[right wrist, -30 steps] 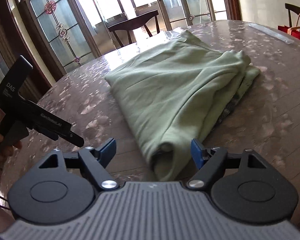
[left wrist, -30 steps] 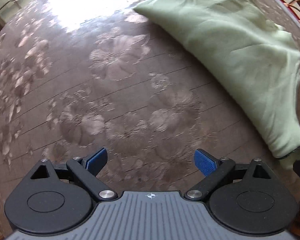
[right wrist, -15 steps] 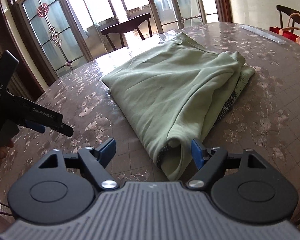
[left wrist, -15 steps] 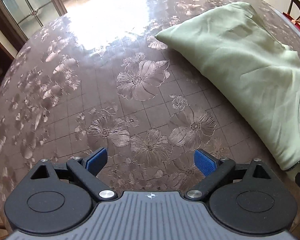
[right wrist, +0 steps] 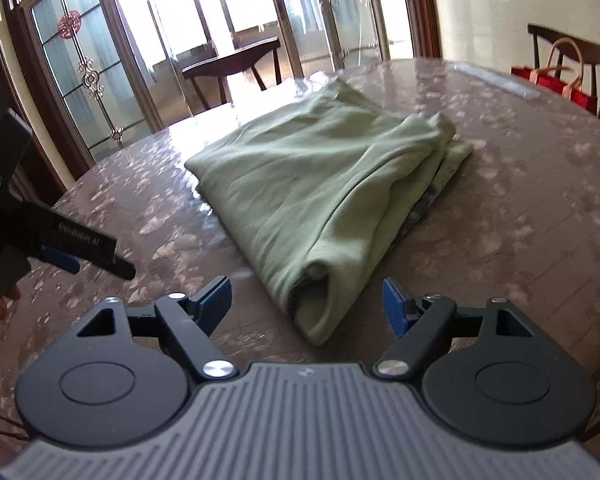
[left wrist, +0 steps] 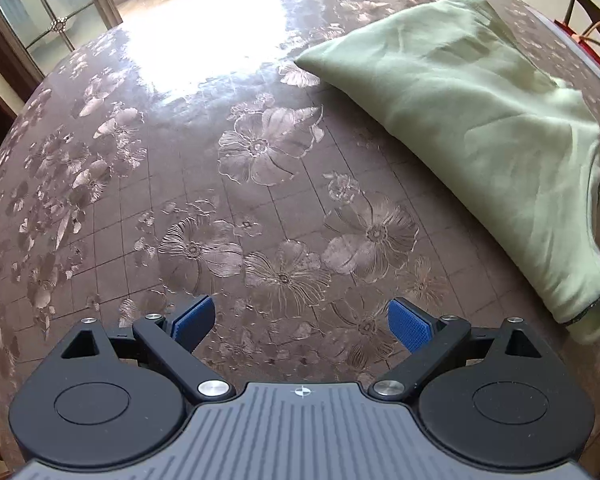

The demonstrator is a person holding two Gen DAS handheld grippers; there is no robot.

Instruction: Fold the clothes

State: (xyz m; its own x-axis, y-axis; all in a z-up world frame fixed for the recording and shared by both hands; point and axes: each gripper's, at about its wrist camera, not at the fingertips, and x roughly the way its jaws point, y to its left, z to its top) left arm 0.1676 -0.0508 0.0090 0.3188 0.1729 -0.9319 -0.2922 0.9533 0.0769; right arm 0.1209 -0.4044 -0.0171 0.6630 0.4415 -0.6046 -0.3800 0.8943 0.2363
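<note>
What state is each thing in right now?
Green garment: folded, flat on the table, loose end toward the right gripper.
Left gripper: open, empty, over bare tabletop.
Right gripper: open, garment's end between its fingers, pads not pressing.
Red bag: upright on a chair.

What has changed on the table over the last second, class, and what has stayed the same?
Both views tilted up slightly. Nothing was gripped or released. The folded green garment lies unmoved on the table; the left gripper and right gripper stay open, empty.

Folded green garment (right wrist: 324, 196) on table (right wrist: 520, 208); right gripper (right wrist: 306, 306) gaping.
</note>
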